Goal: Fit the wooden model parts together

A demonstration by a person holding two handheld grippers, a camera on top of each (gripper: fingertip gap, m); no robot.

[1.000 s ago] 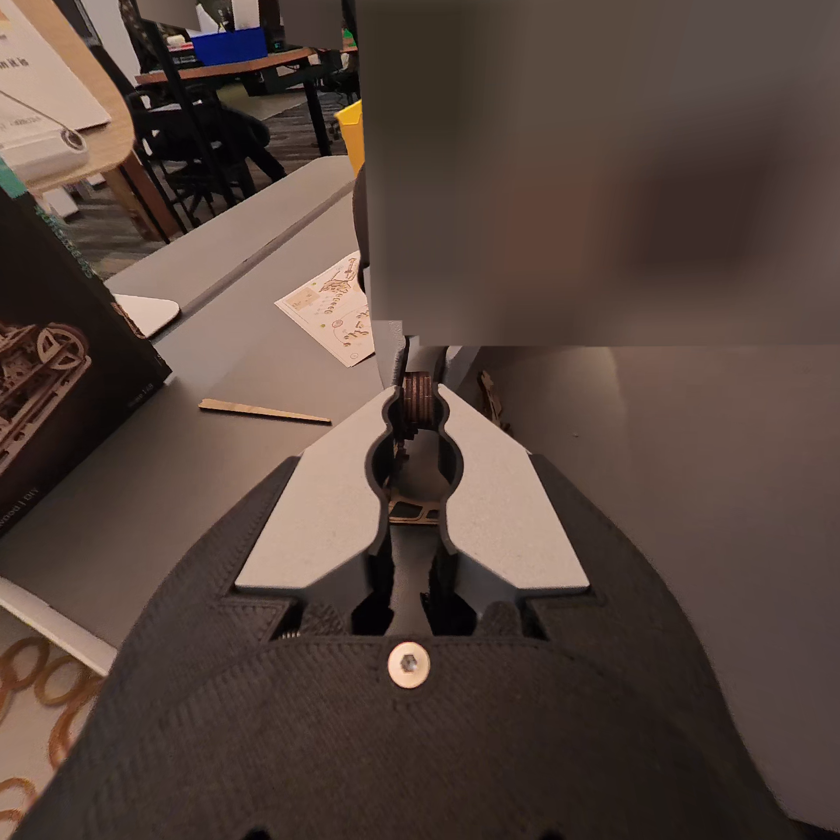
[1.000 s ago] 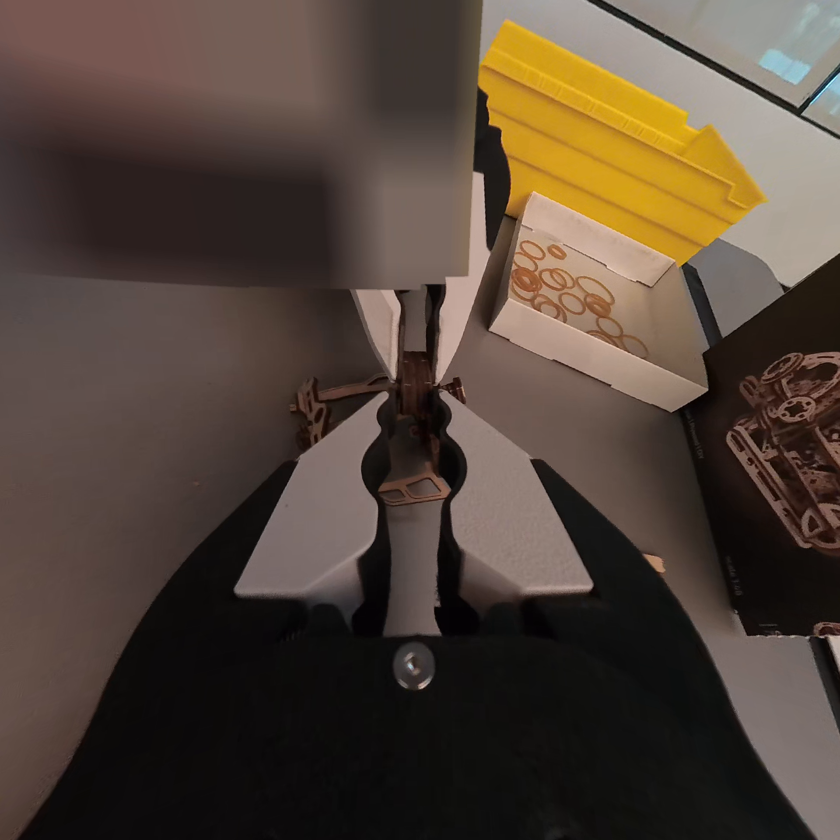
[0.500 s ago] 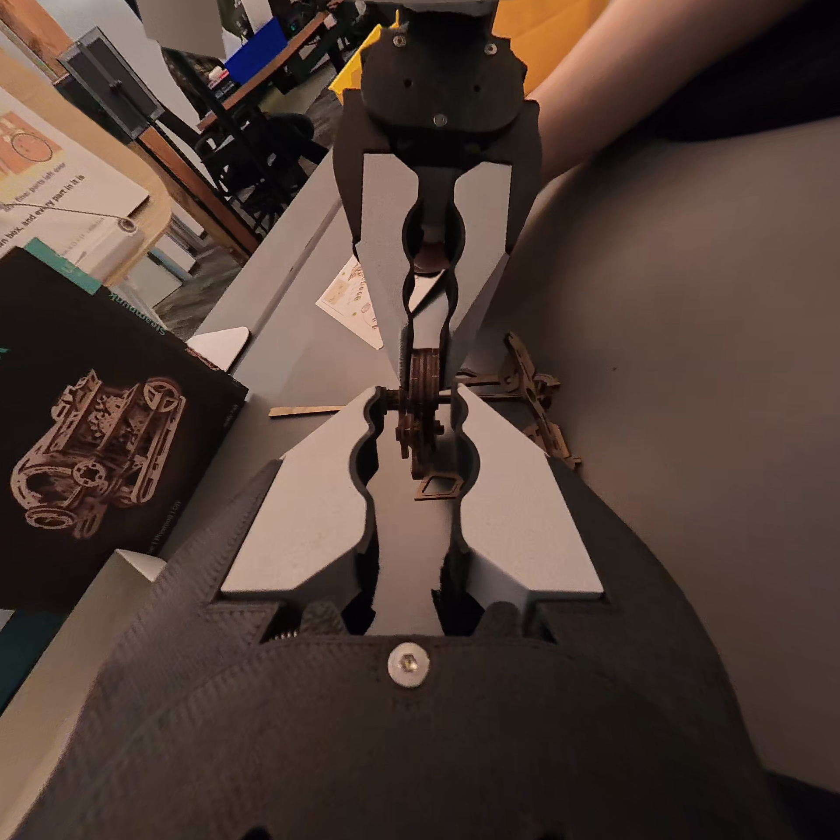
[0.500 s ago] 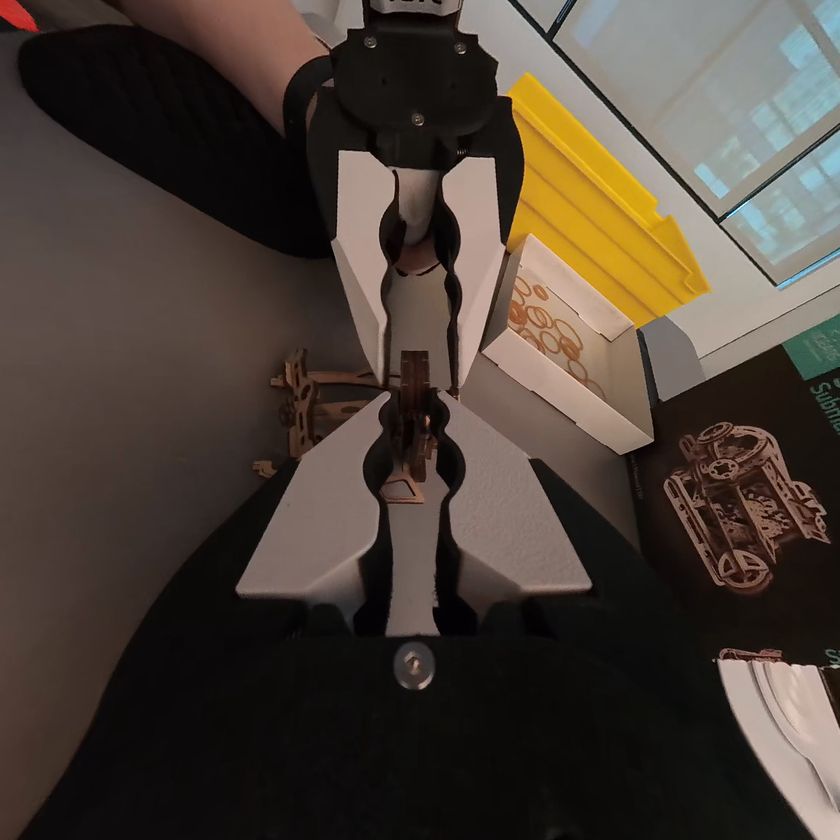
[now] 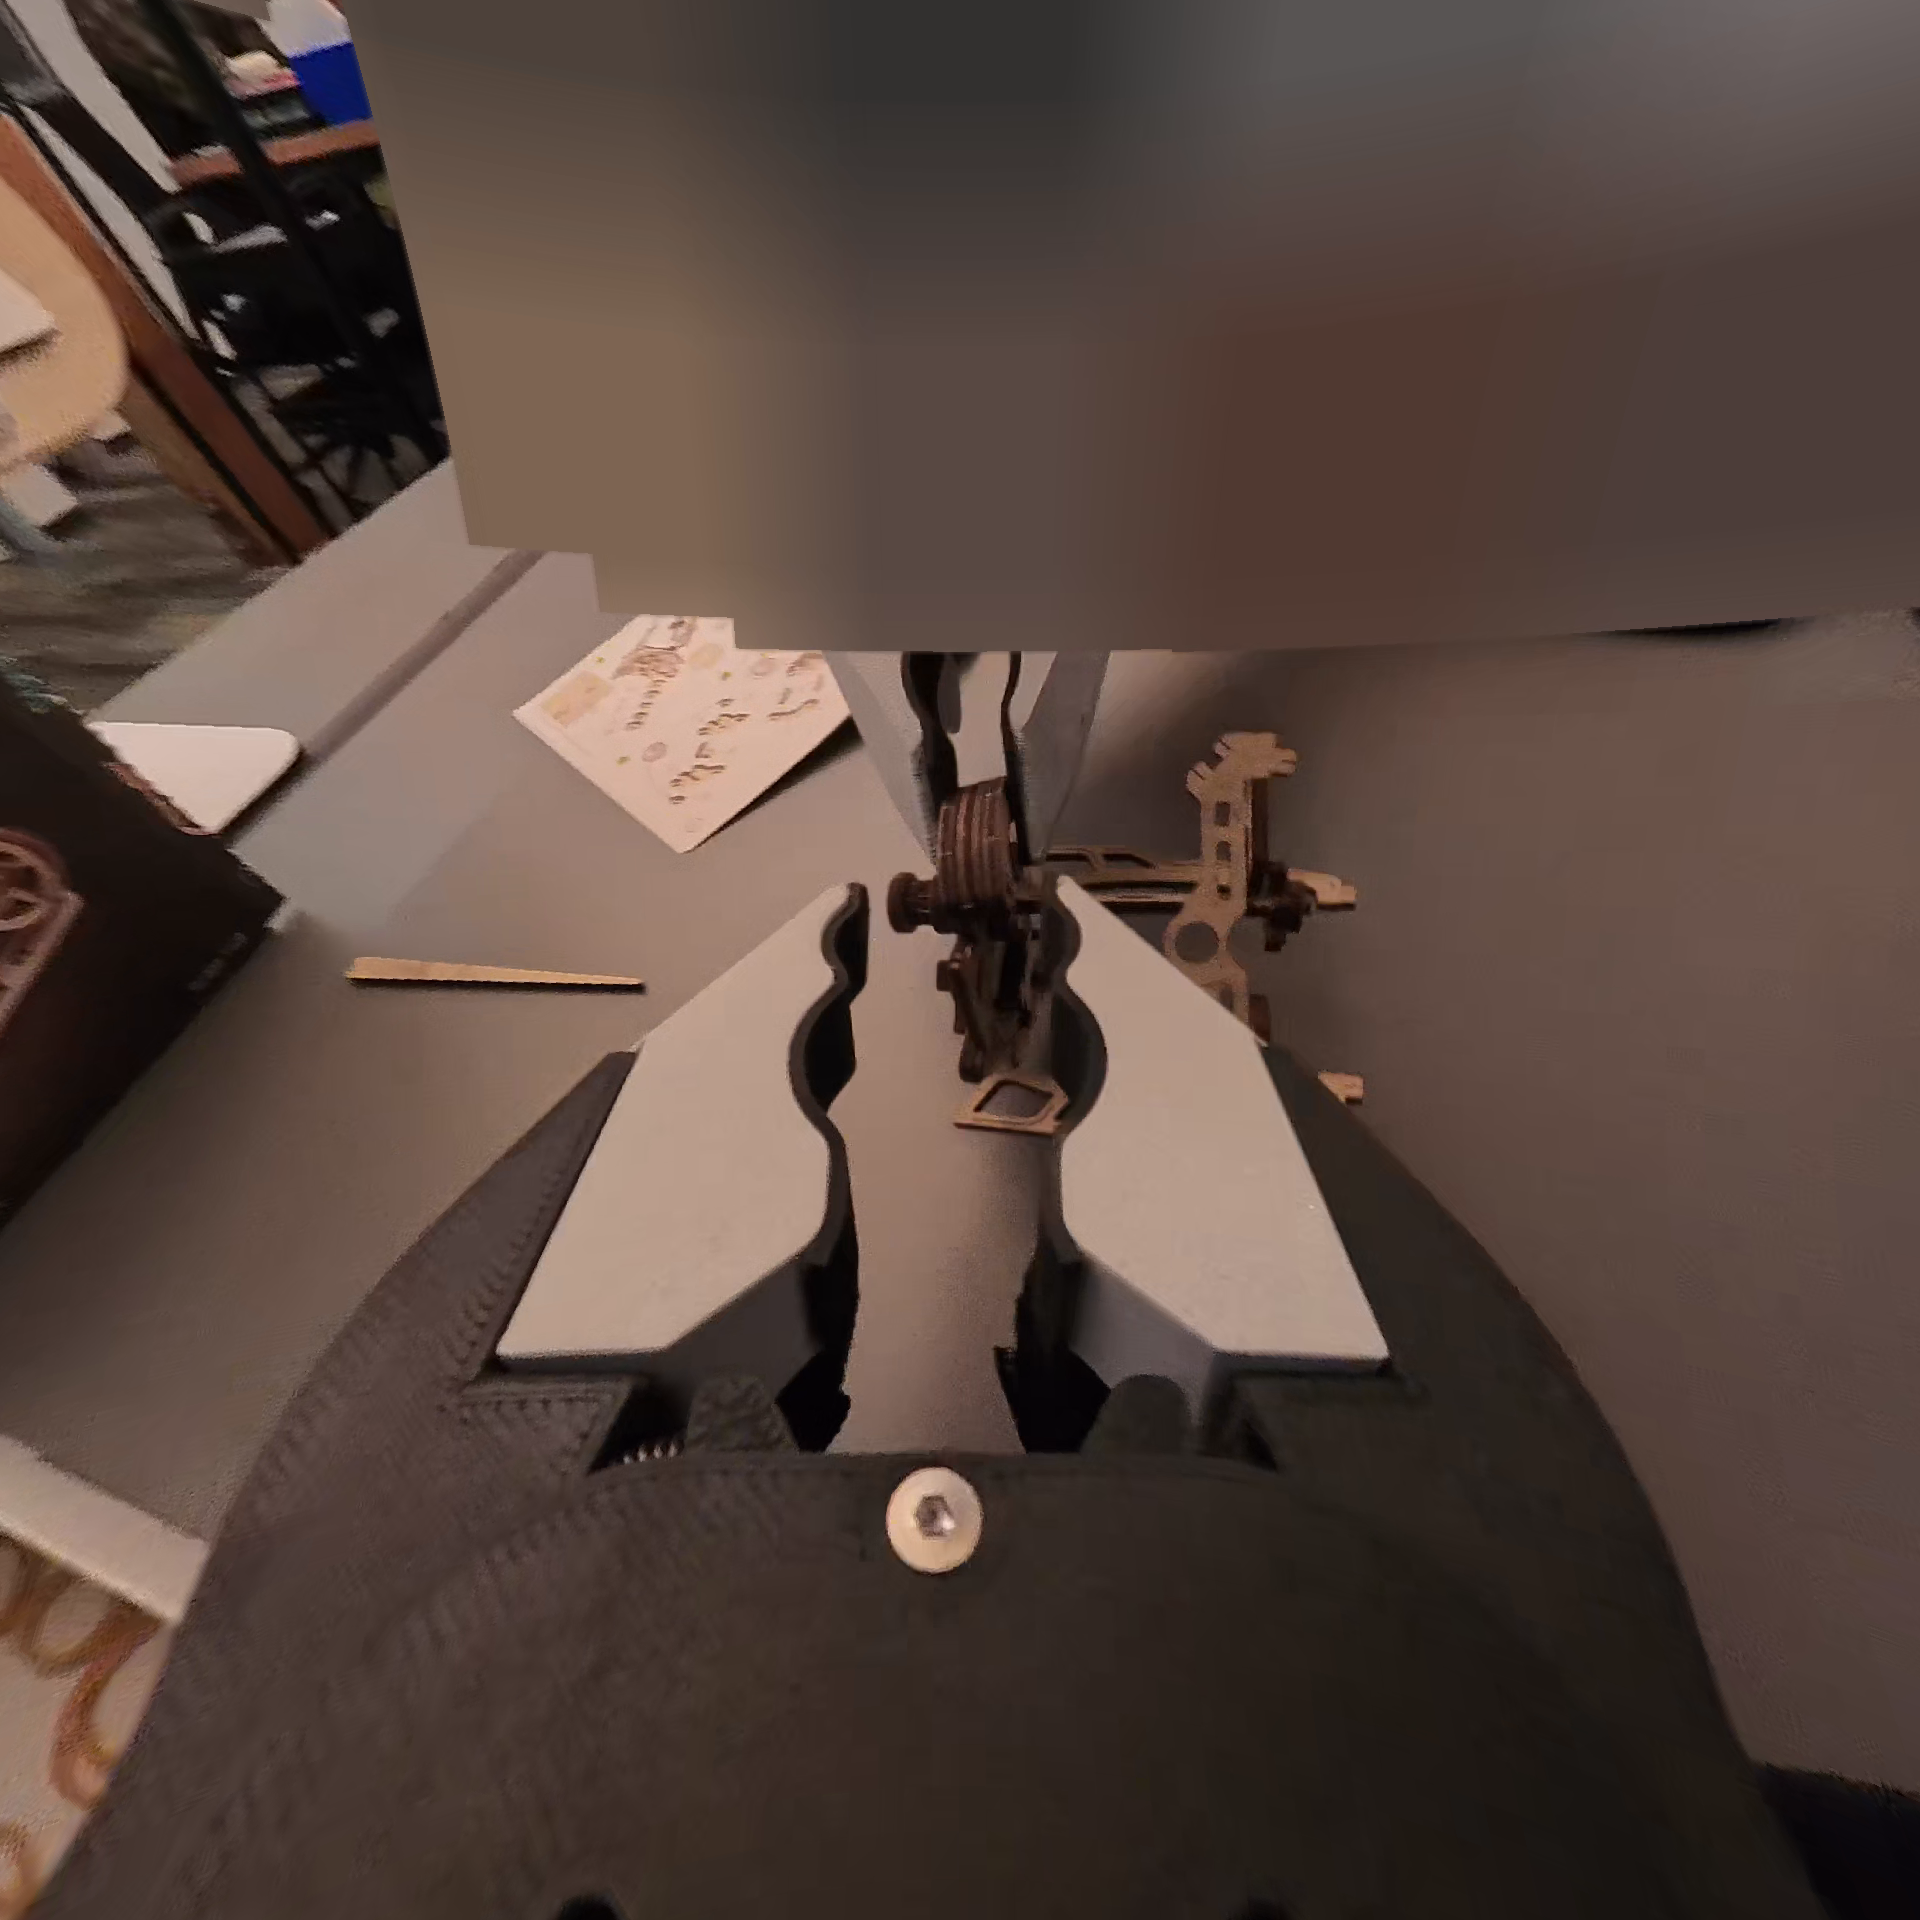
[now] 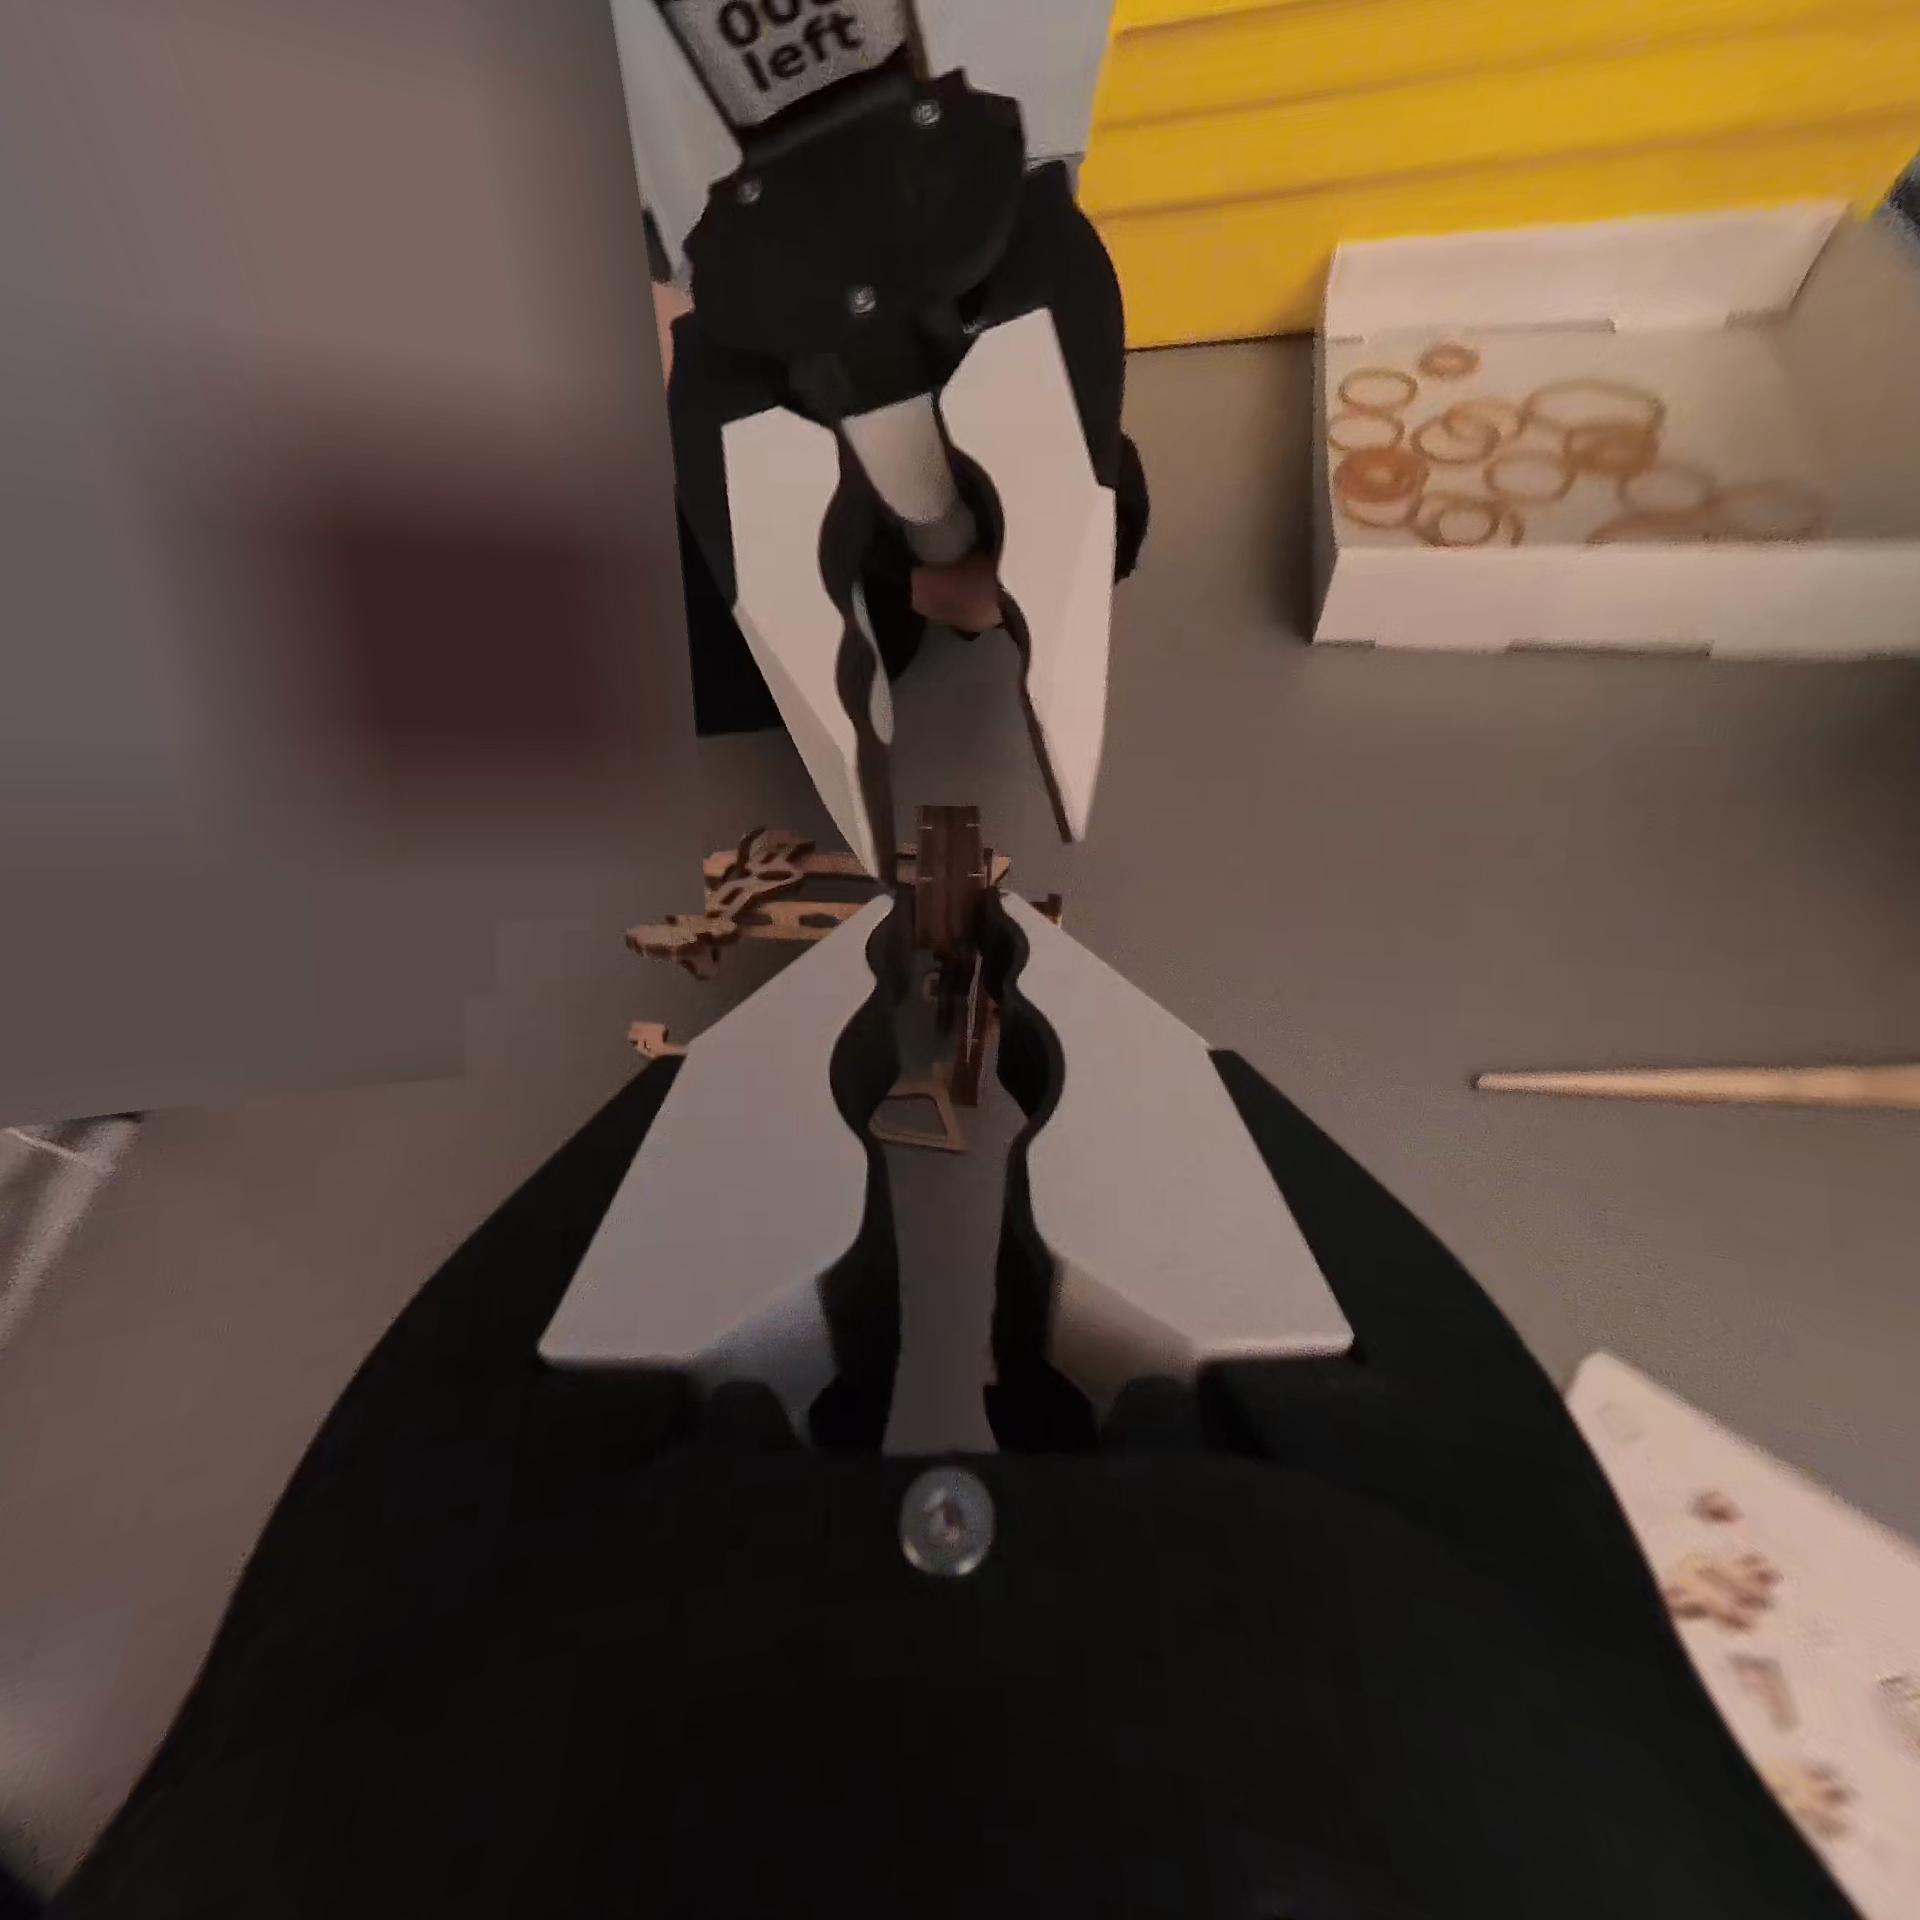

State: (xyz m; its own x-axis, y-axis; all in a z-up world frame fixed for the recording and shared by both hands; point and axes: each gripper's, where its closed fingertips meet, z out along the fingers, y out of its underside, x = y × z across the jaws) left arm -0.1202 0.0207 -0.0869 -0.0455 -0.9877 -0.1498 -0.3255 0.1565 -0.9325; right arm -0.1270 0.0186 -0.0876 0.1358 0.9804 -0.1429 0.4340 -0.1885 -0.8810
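Observation:
A small wooden assembly (image 5: 971,852) of stacked gear discs with an axle and a thin frame foot sits between both grippers above the grey table (image 5: 1558,1143). My right gripper (image 6: 943,909) is shut on this assembly (image 6: 951,862). It also shows in the left wrist view (image 5: 982,826), coming in from the far side. My left gripper (image 5: 958,888) is open, with its jaws on either side of the assembly and a gap beside the axle end. It also shows in the right wrist view (image 6: 977,831). A second wooden frame part (image 5: 1226,883) lies on the table beside them (image 6: 748,894).
A thin wooden stick (image 5: 488,974) lies on the table. A white box (image 6: 1558,592) holds several wooden rings, in front of a yellow bin (image 6: 1455,156). A parts sheet (image 5: 686,738) lies flat, and a dark kit box (image 5: 83,935) stands at the left. My left and right fingertips are right by each other.
My left gripper was shut on the assembly a second ago and its jaws have opened. My right gripper keeps its hold. Both views have tilted and shifted.

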